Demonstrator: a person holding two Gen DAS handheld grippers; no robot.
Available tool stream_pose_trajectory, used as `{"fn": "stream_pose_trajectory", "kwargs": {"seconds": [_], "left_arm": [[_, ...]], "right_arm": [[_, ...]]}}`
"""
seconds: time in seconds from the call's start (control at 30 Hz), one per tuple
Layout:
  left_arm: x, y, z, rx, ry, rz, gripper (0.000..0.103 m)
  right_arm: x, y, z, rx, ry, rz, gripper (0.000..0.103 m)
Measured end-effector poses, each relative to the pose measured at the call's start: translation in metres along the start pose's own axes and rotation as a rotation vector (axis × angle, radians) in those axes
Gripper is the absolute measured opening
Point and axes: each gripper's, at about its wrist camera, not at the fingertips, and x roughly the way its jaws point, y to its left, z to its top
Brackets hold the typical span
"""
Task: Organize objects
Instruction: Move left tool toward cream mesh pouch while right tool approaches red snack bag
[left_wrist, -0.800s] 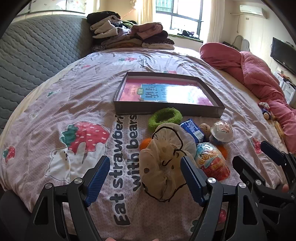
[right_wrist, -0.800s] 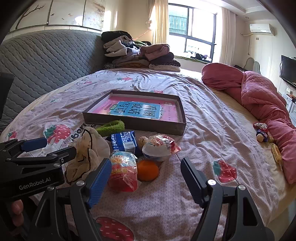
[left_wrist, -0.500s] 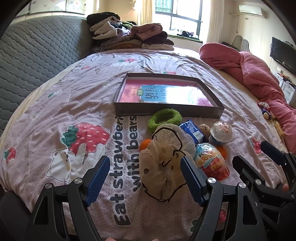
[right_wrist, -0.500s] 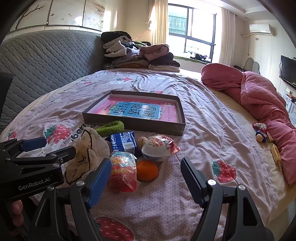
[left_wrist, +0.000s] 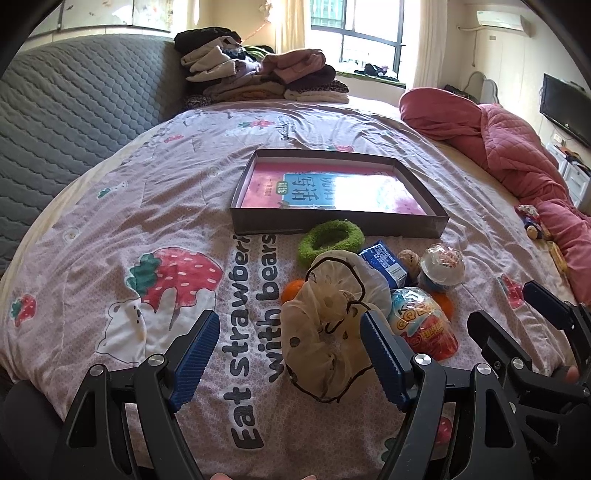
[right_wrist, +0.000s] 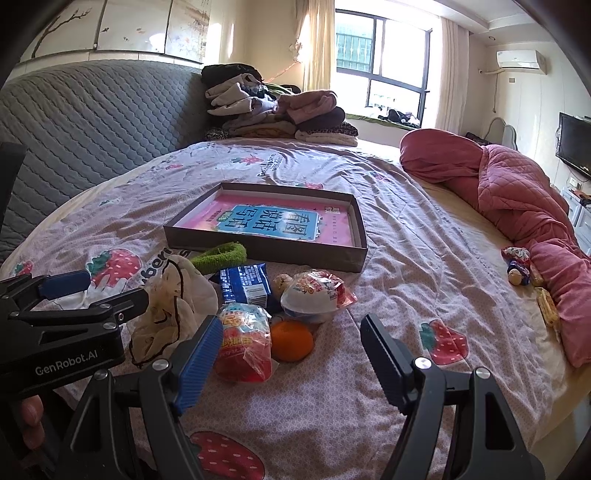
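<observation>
A shallow dark box (left_wrist: 340, 221) (right_wrist: 266, 254) with a pink and blue book in it lies mid-bed. In front of it lies a heap: a green scrunchie (left_wrist: 330, 242) (right_wrist: 219, 254), a cream mesh pouch (left_wrist: 328, 325) (right_wrist: 173, 306), a blue packet (left_wrist: 384, 260) (right_wrist: 245, 282), a red snack bag (left_wrist: 424, 328) (right_wrist: 240, 343), a wrapped white cup (left_wrist: 441, 266) (right_wrist: 314, 295) and an orange (right_wrist: 291, 339). My left gripper (left_wrist: 288, 358) is open, just short of the pouch. My right gripper (right_wrist: 291, 363) is open, just short of the orange.
The bedspread (left_wrist: 147, 206) has strawberry prints. A grey quilted headboard (left_wrist: 74, 110) is on the left, folded clothes (left_wrist: 258, 77) at the back, and a pink quilt (left_wrist: 517, 147) with small toys (left_wrist: 532, 221) on the right.
</observation>
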Motion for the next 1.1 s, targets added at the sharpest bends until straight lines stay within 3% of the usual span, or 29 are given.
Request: {"fn": "stream_pose_trajectory", "kwargs": {"seconds": [0.77, 1.1], "left_arm": [[-0.0067, -0.0001, -0.0002, 0.009, 0.002, 0.0, 0.079], [-0.0002, 0.0031, -0.0074, 0.022, 0.051, -0.002, 0.079]], "right_arm": [[-0.0079, 0.0025, -0.0015, -0.004, -0.004, 0.006, 0.076], [-0.0062, 0.0079, -0.0055, -0.022, 0.013, 0.021, 0.076]]}}
